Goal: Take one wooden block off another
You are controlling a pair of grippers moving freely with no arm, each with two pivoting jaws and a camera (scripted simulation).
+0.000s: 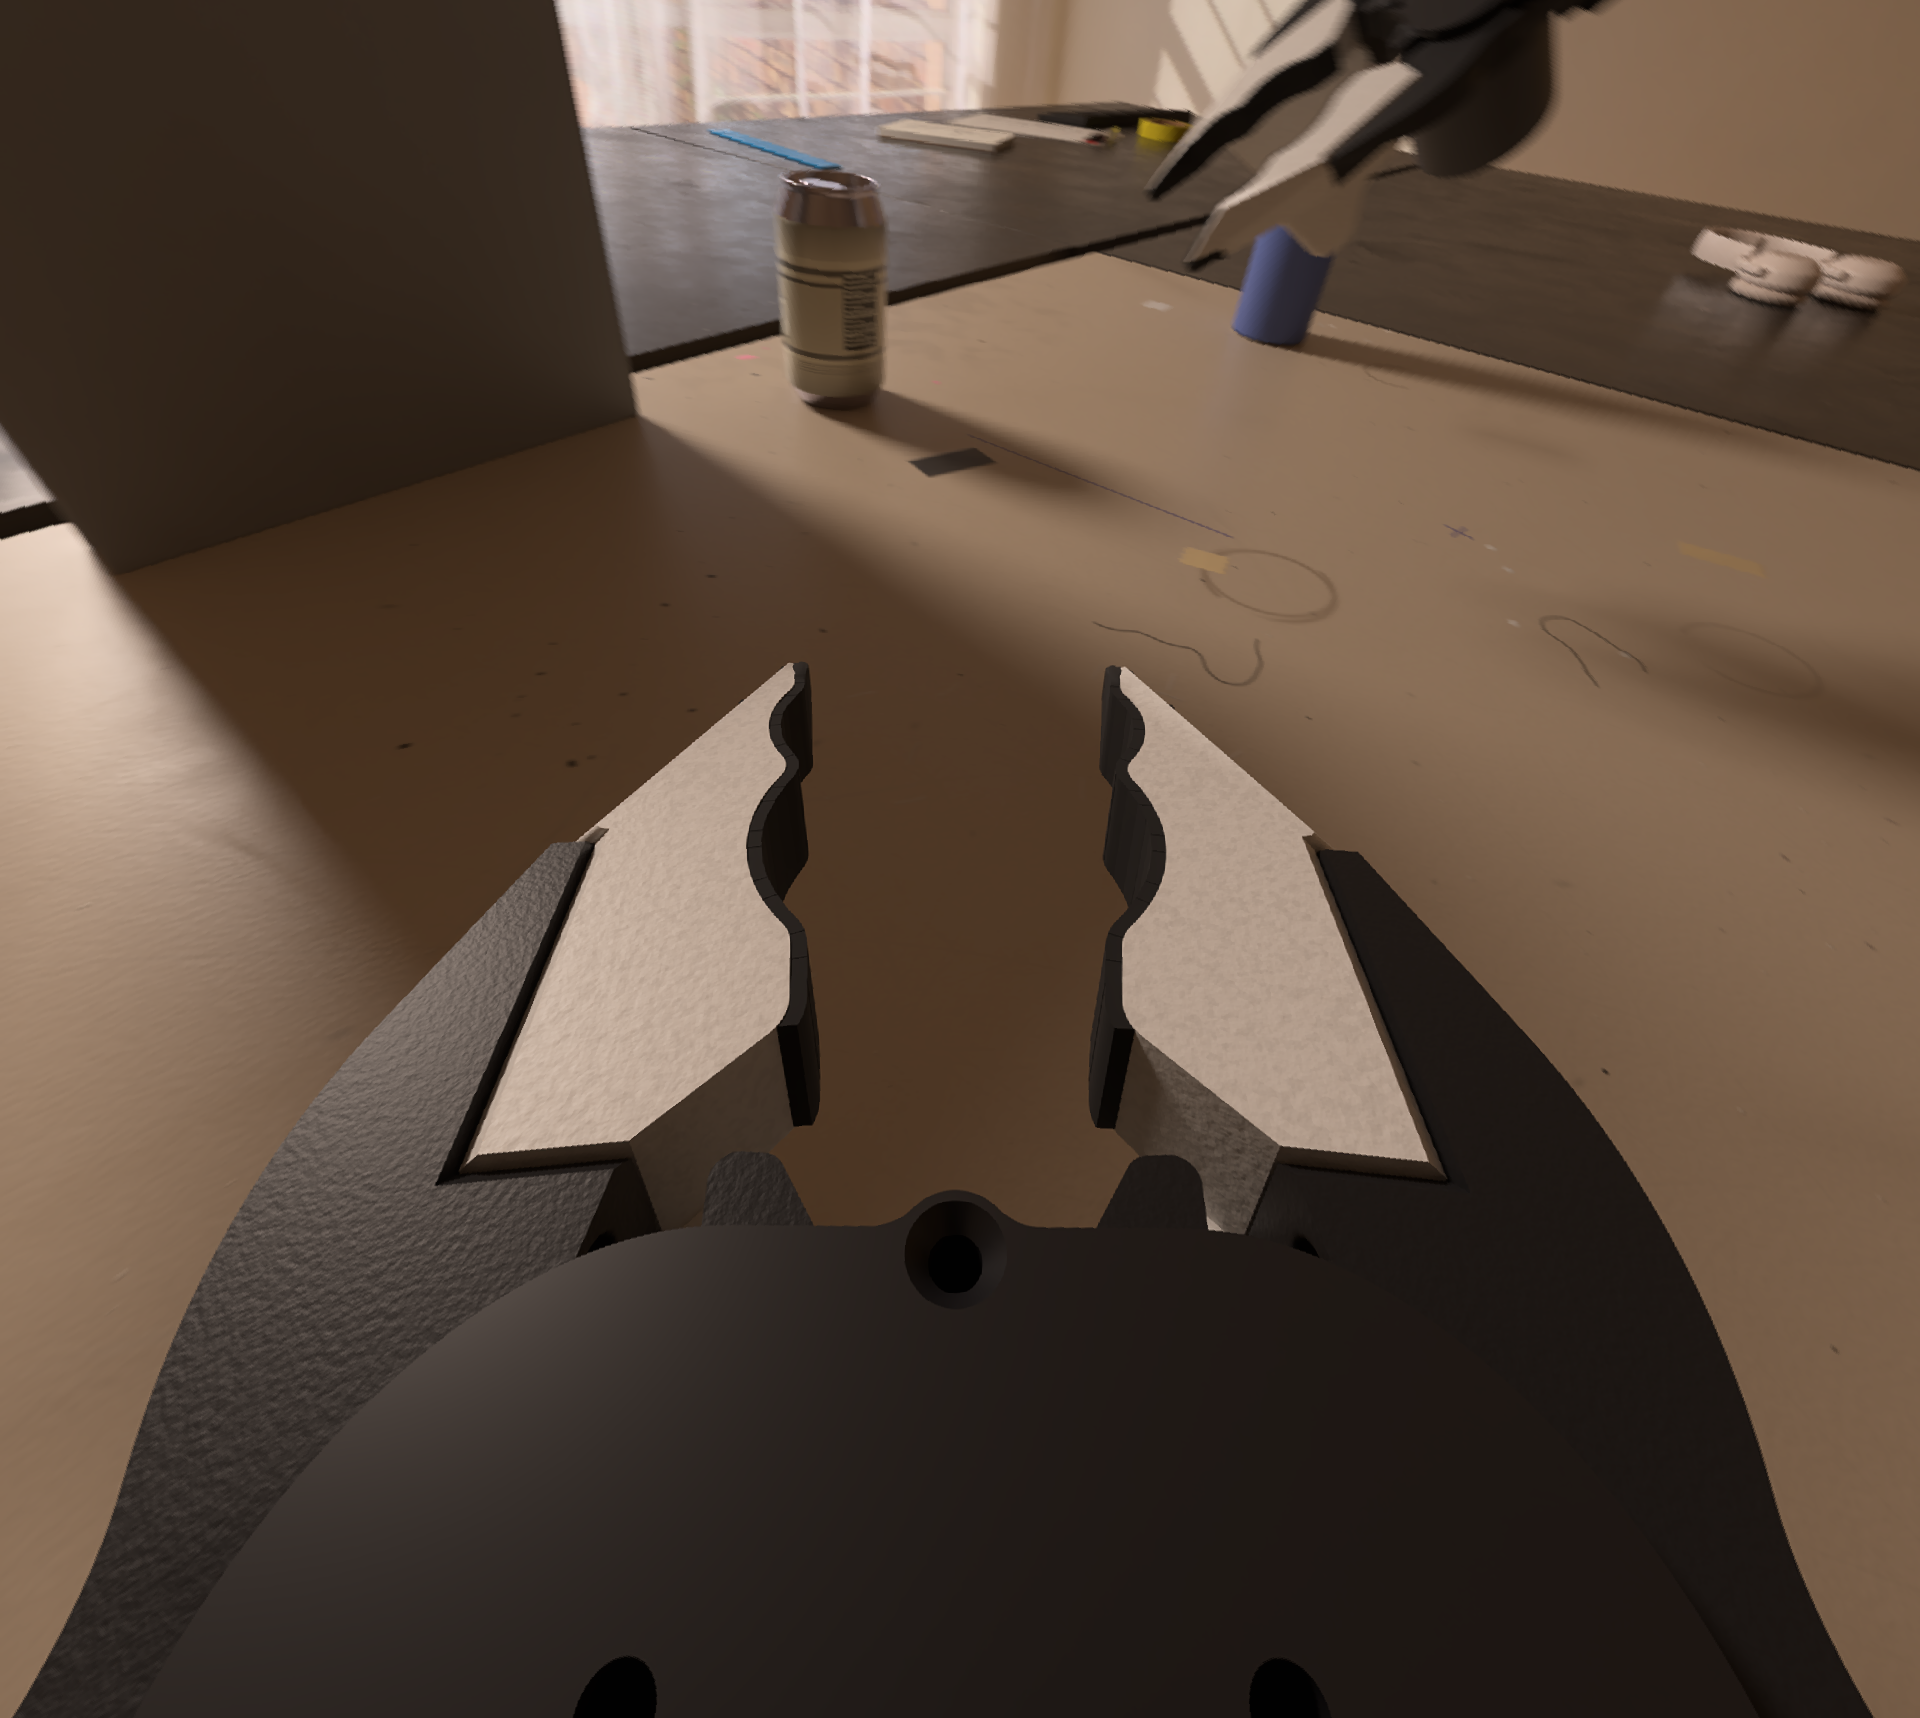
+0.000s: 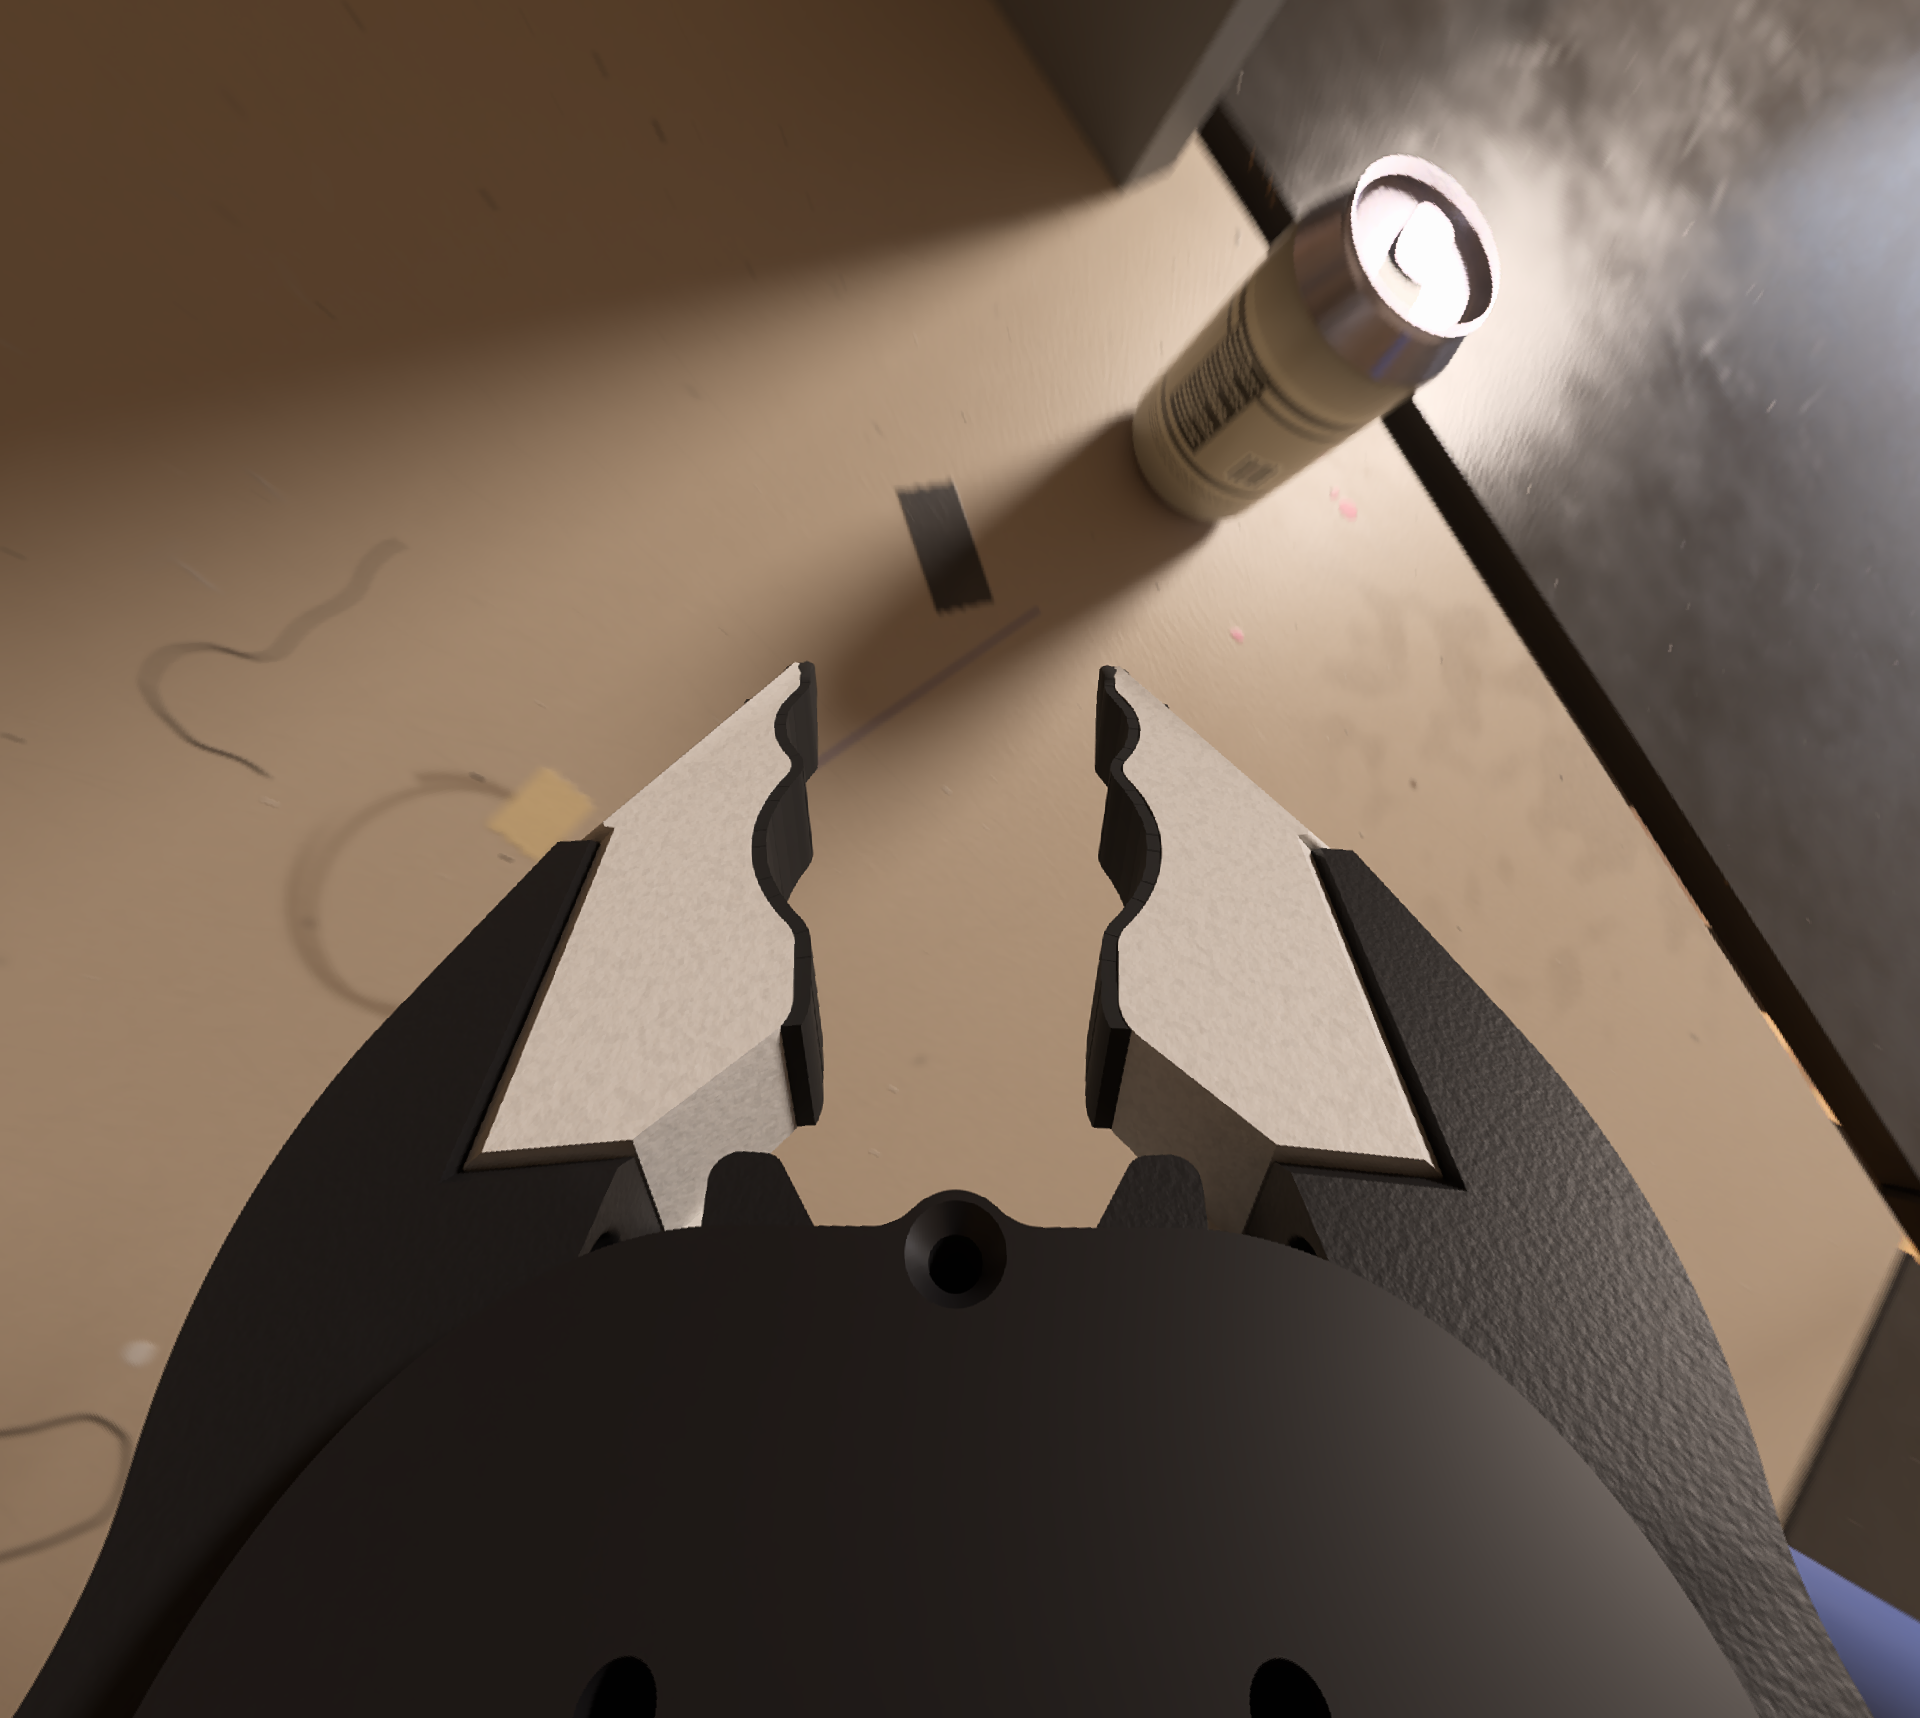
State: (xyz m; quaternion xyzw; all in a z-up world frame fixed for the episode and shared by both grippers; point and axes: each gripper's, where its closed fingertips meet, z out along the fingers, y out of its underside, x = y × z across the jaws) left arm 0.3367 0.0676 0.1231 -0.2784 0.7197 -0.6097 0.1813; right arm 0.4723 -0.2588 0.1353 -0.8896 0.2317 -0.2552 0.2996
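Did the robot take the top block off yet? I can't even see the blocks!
Nothing looks done yet. No wooden blocks show in either view, only a can, a blue cup and a tan table. Nothing is in hand: the left gripper and right gripper are both open and empty, the right one up in the air. Still left: find the blocks, grab the top one, lift it off.
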